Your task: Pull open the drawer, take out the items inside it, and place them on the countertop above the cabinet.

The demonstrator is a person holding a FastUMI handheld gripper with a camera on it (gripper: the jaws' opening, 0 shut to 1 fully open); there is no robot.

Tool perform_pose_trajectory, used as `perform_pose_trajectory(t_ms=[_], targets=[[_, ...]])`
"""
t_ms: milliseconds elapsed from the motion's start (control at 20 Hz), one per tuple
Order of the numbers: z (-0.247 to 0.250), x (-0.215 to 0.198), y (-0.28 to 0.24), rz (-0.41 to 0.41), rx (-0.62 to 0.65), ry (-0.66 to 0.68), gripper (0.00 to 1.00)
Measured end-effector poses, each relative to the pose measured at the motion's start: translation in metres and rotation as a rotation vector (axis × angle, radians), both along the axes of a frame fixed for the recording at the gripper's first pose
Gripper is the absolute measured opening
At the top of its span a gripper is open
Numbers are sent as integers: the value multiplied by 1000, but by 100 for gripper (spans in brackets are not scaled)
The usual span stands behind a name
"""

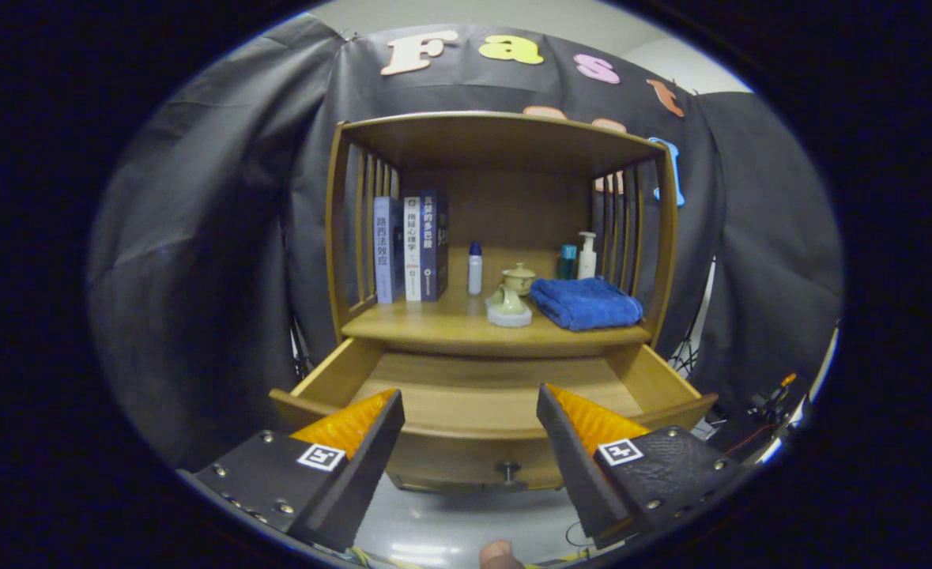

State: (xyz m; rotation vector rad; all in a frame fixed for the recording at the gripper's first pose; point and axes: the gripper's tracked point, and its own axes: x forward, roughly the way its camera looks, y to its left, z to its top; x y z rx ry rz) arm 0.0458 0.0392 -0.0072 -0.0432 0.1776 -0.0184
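Cabinet [505, 237] at 12 o'clock, its countertop [450, 325] already carrying towel [586, 302] and cups. Drawer [481, 395] pulled out toward the gripper [469, 411], long axis 9-to-3 (visible floor looks bare). Knob [507, 470] between the fingers, which are spread apart, holding nothing.

Blue folded towel [586, 303], pale green teapot [518, 278], honey-brown wooden cabinet [497, 336], blue-and-white books [411, 248].
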Motion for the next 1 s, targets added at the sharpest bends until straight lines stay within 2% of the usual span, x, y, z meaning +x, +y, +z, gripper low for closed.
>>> perform_pose_trajectory(t_ms=[150, 350, 450, 600, 800, 1000], targets=[[-20, -10, -3, 1, -40, -39, 100], [-40, -12, -14, -30, 4, -69, 100], [-54, -11, -11, -18, 31, -58, 100], [-70, -12, -18, -24, 11, -73, 100], [-74, -8, -17, 15, -14, -140, 100], [-82, 8, -22, 36, -17, -146, 100]])
